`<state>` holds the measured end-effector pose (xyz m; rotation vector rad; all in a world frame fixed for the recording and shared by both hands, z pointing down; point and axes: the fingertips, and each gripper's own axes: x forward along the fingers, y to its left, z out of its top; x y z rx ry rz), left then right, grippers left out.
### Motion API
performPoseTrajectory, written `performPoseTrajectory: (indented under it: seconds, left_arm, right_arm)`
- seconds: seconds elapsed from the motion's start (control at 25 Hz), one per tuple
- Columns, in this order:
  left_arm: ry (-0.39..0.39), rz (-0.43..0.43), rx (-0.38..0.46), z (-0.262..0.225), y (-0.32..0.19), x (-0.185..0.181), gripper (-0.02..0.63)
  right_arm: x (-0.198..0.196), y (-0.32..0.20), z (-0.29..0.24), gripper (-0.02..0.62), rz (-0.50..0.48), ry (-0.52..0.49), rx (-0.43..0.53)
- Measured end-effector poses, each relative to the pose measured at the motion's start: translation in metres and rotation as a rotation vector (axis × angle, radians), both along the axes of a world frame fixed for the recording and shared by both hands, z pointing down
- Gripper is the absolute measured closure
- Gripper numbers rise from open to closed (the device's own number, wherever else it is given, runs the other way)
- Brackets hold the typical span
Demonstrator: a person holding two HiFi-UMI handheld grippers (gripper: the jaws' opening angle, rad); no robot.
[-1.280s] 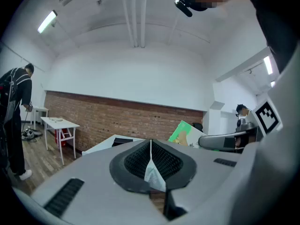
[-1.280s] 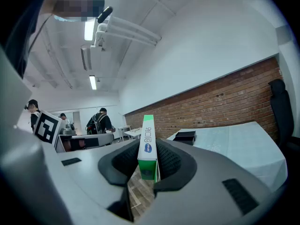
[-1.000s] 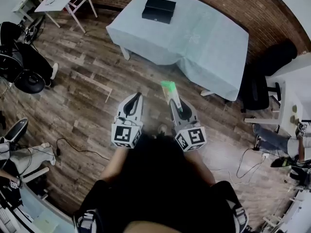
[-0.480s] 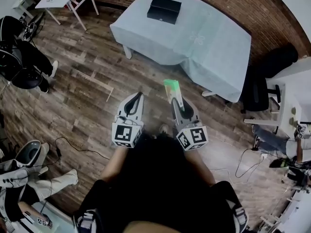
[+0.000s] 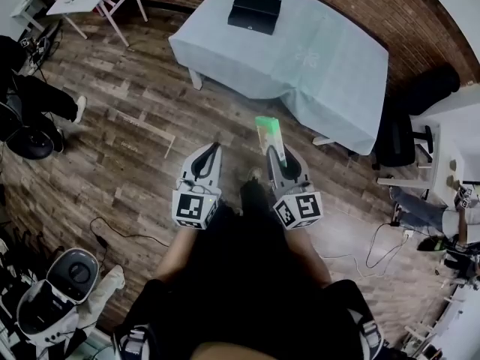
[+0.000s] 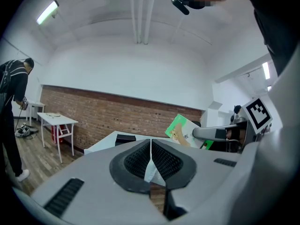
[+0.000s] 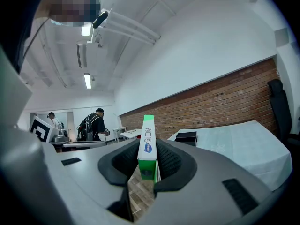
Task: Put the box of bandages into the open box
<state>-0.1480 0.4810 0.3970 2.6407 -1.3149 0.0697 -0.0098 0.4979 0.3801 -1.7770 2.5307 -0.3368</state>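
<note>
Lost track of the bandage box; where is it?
Head view: bandage box clamped in the right gripper, over the wooden floor, short of the covered table bearing the black box.

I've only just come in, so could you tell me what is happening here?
A person stands on a wooden floor with a gripper in each hand. The right gripper is shut on the green and white box of bandages, held out in front. The left gripper is shut and empty. The black box sits on the cloth-covered table ahead, so the bandages are not in it yet.
</note>
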Motion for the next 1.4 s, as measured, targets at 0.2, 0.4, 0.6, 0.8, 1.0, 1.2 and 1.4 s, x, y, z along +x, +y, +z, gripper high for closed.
performPoseTrajectory:
  seconds: [0.2,0.4,0.6,0.8,1.0,1.2,1.4]
  left_arm:
    - [-0.005,-0.006,-0.014,0.004,-0.029,0.01,0.568]
    - [-0.02,-0.003,-0.009,0.005,-0.07,0.028,0.569]
    - [0.002,-0.002,0.003,0.002,-0.121,0.056,0.569]
    - [-0.03,0.001,-0.003,0.005,-0.17,0.098,0.568]
    - [-0.047,-0.018,-0.02,0.007,-0.207,0.124,0.569]
    - [-0.072,-0.053,-0.022,0.01,-0.236,0.15,0.569]
    - [-0.049,-0.084,-0.051,0.012,-0.257,0.16,0.569]
  right_arm:
    - [0.008,-0.027,0.006,0.488,-0.003,-0.012,-0.009]
    - [0.026,-0.068,0.011,0.488,-0.006,-0.012,-0.009]
    - [0.052,-0.116,0.008,0.486,-0.02,-0.012,0.005]
    - [0.086,-0.163,0.011,0.486,-0.044,-0.007,-0.008]
    - [0.112,-0.202,0.014,0.486,-0.061,-0.018,-0.015]
    - [0.128,-0.234,0.022,0.486,-0.124,-0.01,-0.025]
    - [0.136,-0.261,0.024,0.486,-0.158,-0.019,-0.039]
